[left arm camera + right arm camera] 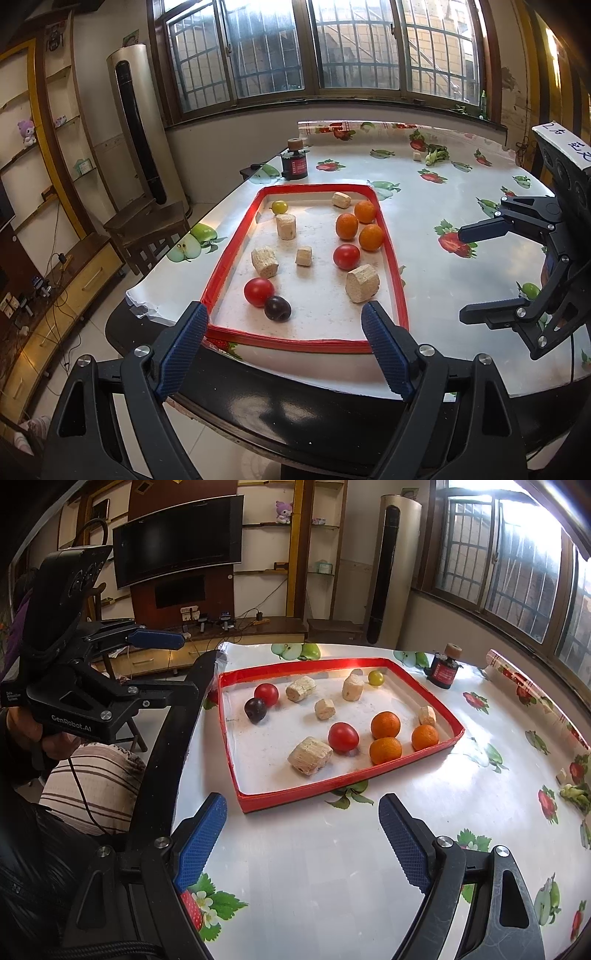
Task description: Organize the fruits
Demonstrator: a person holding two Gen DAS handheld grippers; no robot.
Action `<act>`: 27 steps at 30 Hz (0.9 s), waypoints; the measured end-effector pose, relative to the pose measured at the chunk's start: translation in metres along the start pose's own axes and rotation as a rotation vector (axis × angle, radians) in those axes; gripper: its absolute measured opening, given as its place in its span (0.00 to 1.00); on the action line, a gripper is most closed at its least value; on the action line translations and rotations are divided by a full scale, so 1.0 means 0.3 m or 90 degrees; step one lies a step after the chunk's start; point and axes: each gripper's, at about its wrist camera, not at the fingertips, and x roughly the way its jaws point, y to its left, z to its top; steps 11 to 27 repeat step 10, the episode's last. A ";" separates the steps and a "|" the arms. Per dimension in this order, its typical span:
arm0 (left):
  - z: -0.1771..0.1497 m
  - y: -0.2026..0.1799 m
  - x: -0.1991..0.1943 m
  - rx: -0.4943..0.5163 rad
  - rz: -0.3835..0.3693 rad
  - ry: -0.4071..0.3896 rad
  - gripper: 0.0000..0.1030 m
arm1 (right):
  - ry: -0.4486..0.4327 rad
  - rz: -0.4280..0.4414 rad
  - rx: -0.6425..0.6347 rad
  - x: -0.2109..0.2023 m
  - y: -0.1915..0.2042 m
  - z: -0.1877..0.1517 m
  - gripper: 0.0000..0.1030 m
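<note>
Three oranges (399,736) sit grouped in the red tray (332,784), other fruits scattered; each hand-held gripper (284,325) (303,830) gapes, carrying nothing.

Dark jar (294,163) w/ cork lid on table (332,867); TV (177,546), tower AC (138,122) behind

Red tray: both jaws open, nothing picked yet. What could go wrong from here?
1. The dark plum touches a red tomato; grabbing either may send the other rolling.
2. The three oranges sit clustered against the red tray wall, so jaws may hit it.
3. Beige chunks between fruits could get nudged.
</note>
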 end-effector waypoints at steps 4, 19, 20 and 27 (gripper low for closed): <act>0.000 -0.005 -0.001 0.001 0.002 -0.001 0.83 | 0.000 -0.001 -0.001 -0.004 0.002 -0.002 0.83; 0.003 -0.010 -0.002 0.003 -0.004 -0.001 0.83 | -0.002 -0.001 0.000 -0.007 0.001 -0.002 0.83; 0.003 -0.010 -0.002 0.003 -0.004 -0.001 0.83 | -0.002 -0.001 0.000 -0.007 0.001 -0.002 0.83; 0.003 -0.010 -0.002 0.003 -0.004 -0.001 0.83 | -0.002 -0.001 0.000 -0.007 0.001 -0.002 0.83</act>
